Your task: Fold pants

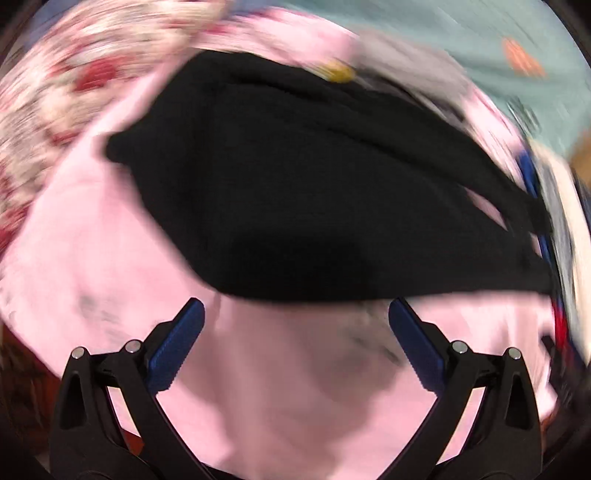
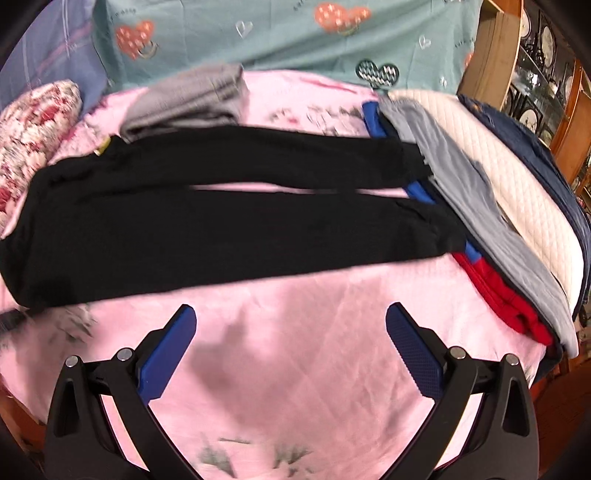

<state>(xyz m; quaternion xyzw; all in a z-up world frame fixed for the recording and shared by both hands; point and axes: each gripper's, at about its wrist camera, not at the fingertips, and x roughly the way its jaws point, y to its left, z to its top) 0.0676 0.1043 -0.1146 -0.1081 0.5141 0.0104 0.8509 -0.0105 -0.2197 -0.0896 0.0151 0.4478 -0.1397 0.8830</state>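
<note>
Pants (image 2: 207,218) lie crosswise ahead of both spread, empty grippers, right (image 2: 291,350) and left (image 1: 295,343); waist nearer left.

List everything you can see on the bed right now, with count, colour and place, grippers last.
black pants: one, black, laid flat across the middle of the sheet, both legs running toward the clothes pile
pink sheet: one, pink with faint grey print, covering the bed under everything
grey folded garment: one, grey, on the sheet just beyond the pants
clothes pile: several pieces, grey-blue, red and blue, along the right edge by the leg ends
white quilted pad: one, white, beyond the pile
teal bedding: one, teal with heart print, at the far side
floral pillow: one, red and white, far left
left gripper: open, empty, just short of the pants
right gripper: open, empty, above bare sheet
</note>
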